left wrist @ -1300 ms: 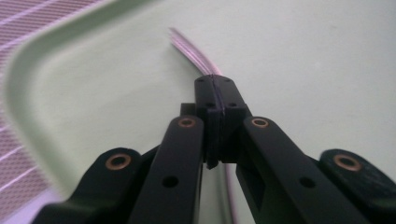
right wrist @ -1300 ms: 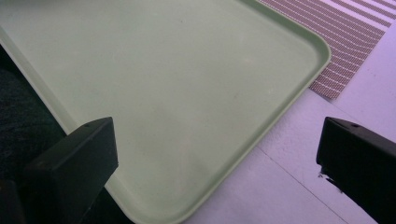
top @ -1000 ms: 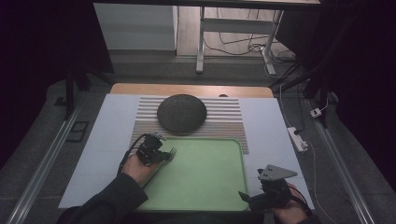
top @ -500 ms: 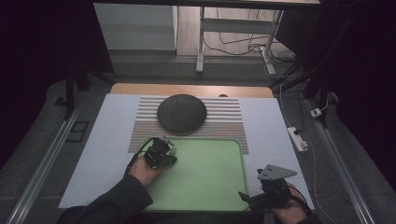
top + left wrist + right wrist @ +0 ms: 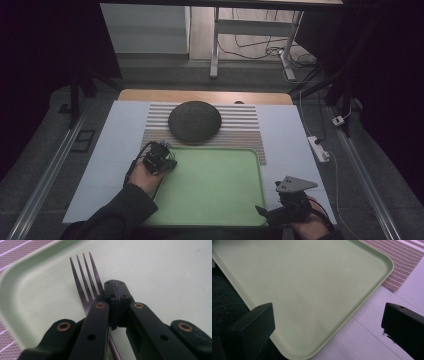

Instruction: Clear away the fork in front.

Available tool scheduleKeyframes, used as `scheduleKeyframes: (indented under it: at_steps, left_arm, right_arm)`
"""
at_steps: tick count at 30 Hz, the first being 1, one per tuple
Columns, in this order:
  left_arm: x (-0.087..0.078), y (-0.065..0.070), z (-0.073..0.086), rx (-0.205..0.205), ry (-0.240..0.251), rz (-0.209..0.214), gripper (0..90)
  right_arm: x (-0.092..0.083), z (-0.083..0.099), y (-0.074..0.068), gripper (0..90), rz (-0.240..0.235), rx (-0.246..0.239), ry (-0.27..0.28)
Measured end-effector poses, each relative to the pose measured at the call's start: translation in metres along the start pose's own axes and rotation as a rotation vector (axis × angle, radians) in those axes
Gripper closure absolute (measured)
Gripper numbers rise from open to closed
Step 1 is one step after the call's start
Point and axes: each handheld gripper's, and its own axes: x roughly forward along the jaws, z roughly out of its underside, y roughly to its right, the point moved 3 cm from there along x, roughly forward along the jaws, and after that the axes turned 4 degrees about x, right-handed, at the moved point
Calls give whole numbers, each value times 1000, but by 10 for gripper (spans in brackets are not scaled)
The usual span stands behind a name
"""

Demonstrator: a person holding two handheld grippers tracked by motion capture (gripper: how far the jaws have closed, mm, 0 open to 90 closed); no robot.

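My left gripper [image 5: 165, 157] hangs over the far left corner of the green tray [image 5: 215, 185]. In the left gripper view its jaws [image 5: 113, 282] are shut, and a dark metal fork [image 5: 85, 277] is pinched near its neck. The tines stick out to the left over the tray floor [image 5: 162, 270], and the handle runs back under the jaws. My right gripper [image 5: 262, 210] rests at the tray's near right corner. Its jaws [image 5: 327, 312] are spread wide with nothing between them, above the tray [image 5: 312, 290].
A dark round domed object [image 5: 194, 121] sits on a striped mat [image 5: 240, 130] just beyond the tray. White sheeting [image 5: 115, 145] covers the table. A power strip [image 5: 320, 148] lies off the right edge. The striped mat [image 5: 404, 262] also shows past the tray's corner.
My left hand has moved to the right, from beside the tray's left edge to over its far left corner. The right hand has stayed put.
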Motion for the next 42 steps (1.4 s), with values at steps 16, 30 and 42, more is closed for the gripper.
scheduleKeyframes:
  at_steps: [16,30,42]
  left_arm:
    - [-9,-27,10,-86,3,-8,888]
    - [-25,-23,5,-44,66,-12,744]
    - [-51,-18,5,34,194,38,303]
  right_arm:
    - [0,0,1,0,-7,3,-2]
    - [0,0,1,0,-18,10,1]
    - [0,0,1,0,-20,8,1]
